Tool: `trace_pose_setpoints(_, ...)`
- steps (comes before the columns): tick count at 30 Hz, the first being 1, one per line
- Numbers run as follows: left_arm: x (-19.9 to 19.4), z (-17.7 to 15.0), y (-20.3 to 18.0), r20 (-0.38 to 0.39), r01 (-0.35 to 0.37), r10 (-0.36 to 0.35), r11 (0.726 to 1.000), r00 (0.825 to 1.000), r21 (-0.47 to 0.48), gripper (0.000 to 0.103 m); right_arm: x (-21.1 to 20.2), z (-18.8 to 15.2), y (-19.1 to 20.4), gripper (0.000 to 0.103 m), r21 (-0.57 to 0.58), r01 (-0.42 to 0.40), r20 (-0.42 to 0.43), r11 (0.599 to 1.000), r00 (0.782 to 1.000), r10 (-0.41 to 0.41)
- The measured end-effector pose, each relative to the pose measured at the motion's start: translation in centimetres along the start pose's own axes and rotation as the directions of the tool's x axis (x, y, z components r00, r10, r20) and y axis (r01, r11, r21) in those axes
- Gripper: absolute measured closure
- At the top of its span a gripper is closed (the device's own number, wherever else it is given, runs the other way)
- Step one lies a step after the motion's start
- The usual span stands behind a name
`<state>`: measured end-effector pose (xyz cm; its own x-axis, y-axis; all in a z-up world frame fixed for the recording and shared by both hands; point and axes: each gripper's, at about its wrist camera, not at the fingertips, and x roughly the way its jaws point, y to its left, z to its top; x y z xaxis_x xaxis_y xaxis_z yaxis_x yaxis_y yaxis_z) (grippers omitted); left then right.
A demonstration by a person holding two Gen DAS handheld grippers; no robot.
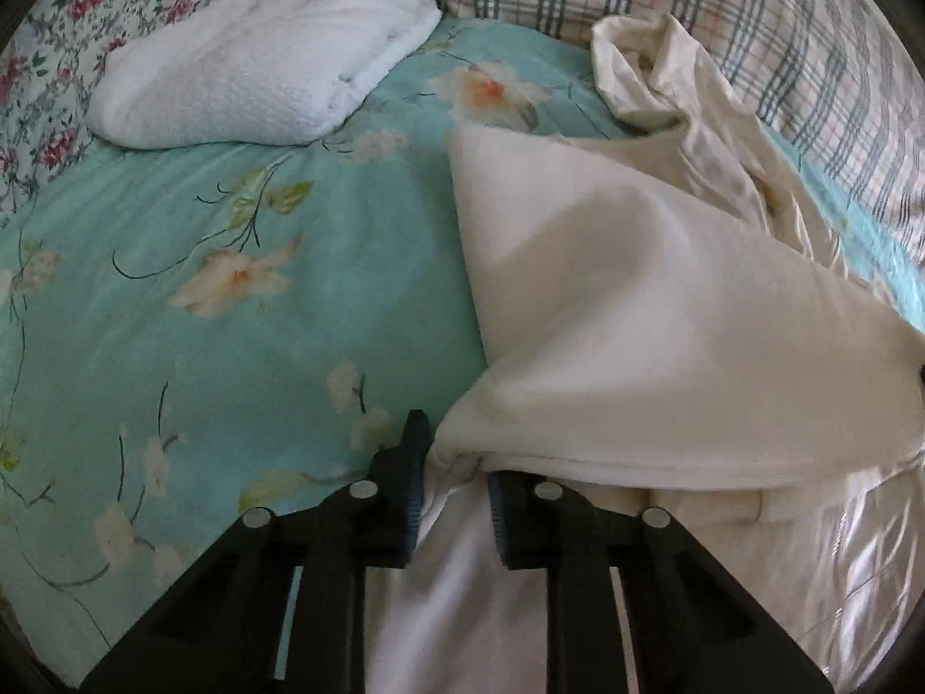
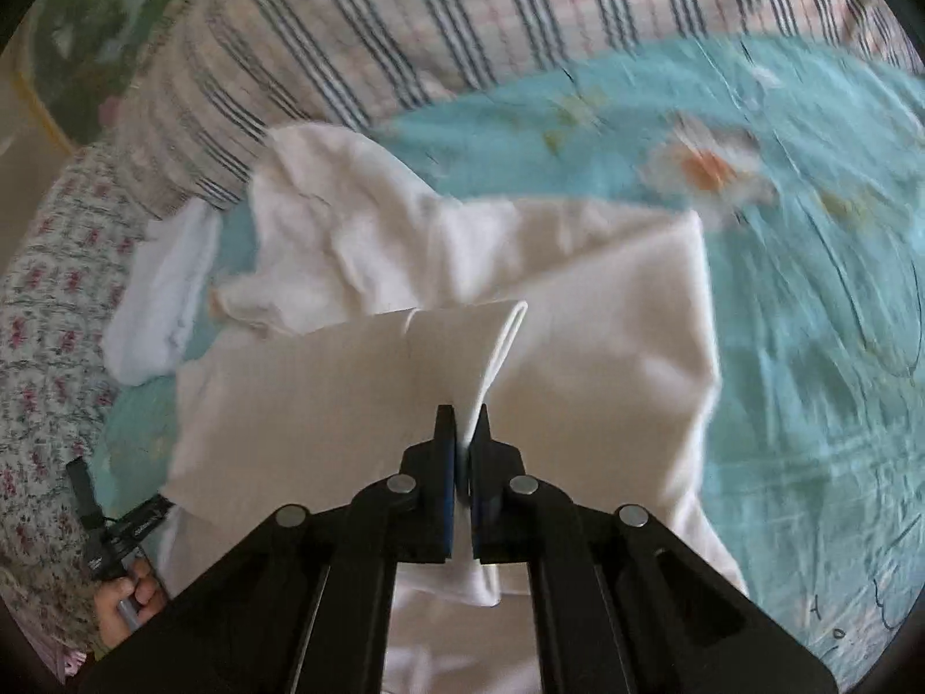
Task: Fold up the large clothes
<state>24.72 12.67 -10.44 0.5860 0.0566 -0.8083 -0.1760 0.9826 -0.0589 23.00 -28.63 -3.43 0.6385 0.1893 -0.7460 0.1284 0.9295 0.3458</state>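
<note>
Both grippers hold the cream garment (image 1: 636, 318): right gripper (image 2: 465, 434) pinched tight on a folded edge, left gripper (image 1: 454, 462) partly closed over its corner. Its length stretches ahead across the teal floral bedsheet (image 1: 202, 220), toward the plaid pillow (image 1: 780, 29).

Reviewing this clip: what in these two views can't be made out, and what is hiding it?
- Left wrist view: the left gripper has its right fingertip buried under the cream garment, so its grip is unclear.
- Right wrist view: motion blur smears the teal floral bedsheet.
- Right wrist view: the garment's lower part is hidden behind the right gripper.
- Both views: the garment's type is unreadable; it lies bunched and folded.
</note>
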Motion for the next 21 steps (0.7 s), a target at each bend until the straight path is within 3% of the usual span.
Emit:
trace_pose_setpoints(3, -0.6, -0.5, 0.5, 0.009, 0.01, -0.01, 0.999, 1.0, -0.038, 0.089, 2.2, -1.3, -0.3, 0.099, -0.021, 0.035, -0.071, 0.999, 0.997, -0.036)
trace_pose_setpoints(5, -1.1, -0.7, 1.5, 0.005, 0.039, -0.038, 0.995, 0.999, -0.089, 0.089, 2.6, -1.9, 0.2, 0.099, -0.044, 0.057, -0.072, 0.997, 0.996, -0.06)
trace_pose_setpoints(9, -1.4, -1.3, 1.9, -0.041, 0.051, -0.053, 0.997, 0.998, -0.052, 0.09, 3.4, -2.2, 0.2, 0.097, -0.077, 0.129, -0.107, 0.989, 0.985, -0.137)
trace_pose_setpoints(13, -5.4, -0.5, 3.3, 0.001, 0.201, -0.202, 0.976, 0.979, -0.087, 0.09, 0.4, -1.9, 0.3, 0.091, -0.062, 0.195, -0.014, 0.979, 0.98, -0.196)
trace_pose_setpoints(16, -6.7, 1.8, 2.4, 0.036, 0.282, -0.281, 0.957, 0.959, -0.063, 0.09, -1.5, -1.5, 0.6, 0.091, -0.035, 0.142, 0.061, 0.989, 0.988, -0.14)
trace_pose_setpoints(19, -5.0, 4.1, 0.3, 0.027, 0.327, -0.326, 0.944, 0.945, -0.041, 0.089, -0.2, -1.2, 2.1, 0.09, -0.048, 0.047, 0.022, 0.998, 0.999, -0.046)
trace_pose_setpoints(21, -2.2, 5.2, -1.4, -0.025, 0.349, -0.35, 0.936, 0.936, -0.04, 0.089, 1.8, -1.5, 3.1, 0.09, -0.062, -0.03, -0.039, 0.998, 0.999, 0.028)
